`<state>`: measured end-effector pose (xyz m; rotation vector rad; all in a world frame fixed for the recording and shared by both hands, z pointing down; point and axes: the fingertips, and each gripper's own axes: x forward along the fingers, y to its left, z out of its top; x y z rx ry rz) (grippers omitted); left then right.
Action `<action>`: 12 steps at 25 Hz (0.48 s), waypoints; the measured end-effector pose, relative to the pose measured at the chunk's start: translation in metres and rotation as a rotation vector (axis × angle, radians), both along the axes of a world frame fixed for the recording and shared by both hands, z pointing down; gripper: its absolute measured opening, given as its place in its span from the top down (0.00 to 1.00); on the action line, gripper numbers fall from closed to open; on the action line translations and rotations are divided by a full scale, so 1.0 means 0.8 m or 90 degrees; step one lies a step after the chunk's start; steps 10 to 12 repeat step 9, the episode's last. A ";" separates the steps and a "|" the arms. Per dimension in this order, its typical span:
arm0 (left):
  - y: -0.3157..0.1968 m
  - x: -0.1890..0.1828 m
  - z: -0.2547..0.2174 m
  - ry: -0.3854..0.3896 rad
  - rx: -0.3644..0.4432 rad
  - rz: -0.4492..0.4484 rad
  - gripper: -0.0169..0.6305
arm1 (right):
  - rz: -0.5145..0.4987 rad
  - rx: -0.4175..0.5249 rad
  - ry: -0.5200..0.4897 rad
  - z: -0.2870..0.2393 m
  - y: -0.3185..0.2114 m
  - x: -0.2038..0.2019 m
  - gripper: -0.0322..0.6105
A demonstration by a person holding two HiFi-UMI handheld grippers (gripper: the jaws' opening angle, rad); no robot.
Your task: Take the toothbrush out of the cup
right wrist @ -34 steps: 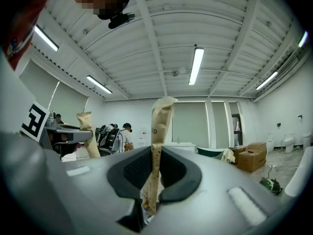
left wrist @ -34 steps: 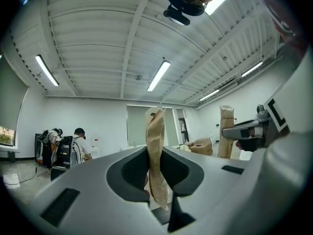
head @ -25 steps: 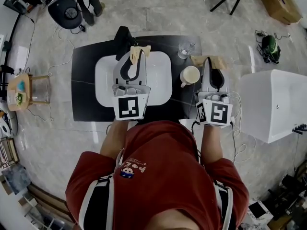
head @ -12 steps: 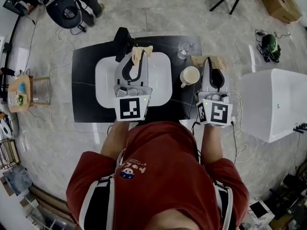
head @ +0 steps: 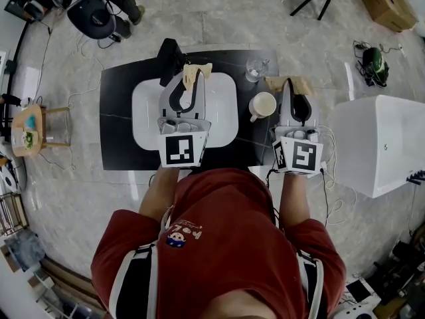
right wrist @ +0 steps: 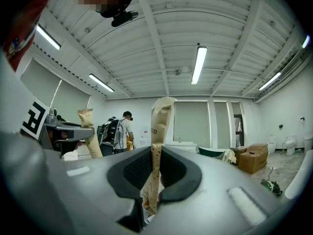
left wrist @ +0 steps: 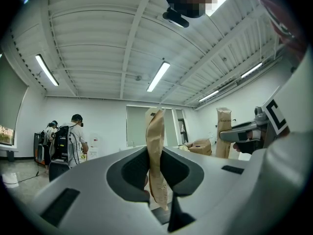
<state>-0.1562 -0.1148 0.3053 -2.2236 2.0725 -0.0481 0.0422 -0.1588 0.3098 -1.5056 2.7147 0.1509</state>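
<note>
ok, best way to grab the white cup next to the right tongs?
Pinch the cup at its right rim from above, one jaw inside: it stands upright, mouth open, apparently empty, with what looks like its handle toward the tray. The right tongs are nearest but shut on paper; drop that first.

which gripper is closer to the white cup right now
Right. The right gripper sits just right of the white cup; the left gripper is farther off to its left, over the white tray.
</note>
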 end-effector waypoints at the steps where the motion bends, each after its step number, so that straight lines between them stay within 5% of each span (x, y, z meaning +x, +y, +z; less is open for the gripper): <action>1: 0.000 0.000 -0.001 0.000 0.000 0.000 0.88 | 0.000 0.001 0.000 -0.001 0.000 0.000 0.89; 12: 0.000 0.003 -0.002 0.000 0.005 0.004 0.88 | -0.001 -0.001 -0.001 0.002 0.002 -0.001 0.89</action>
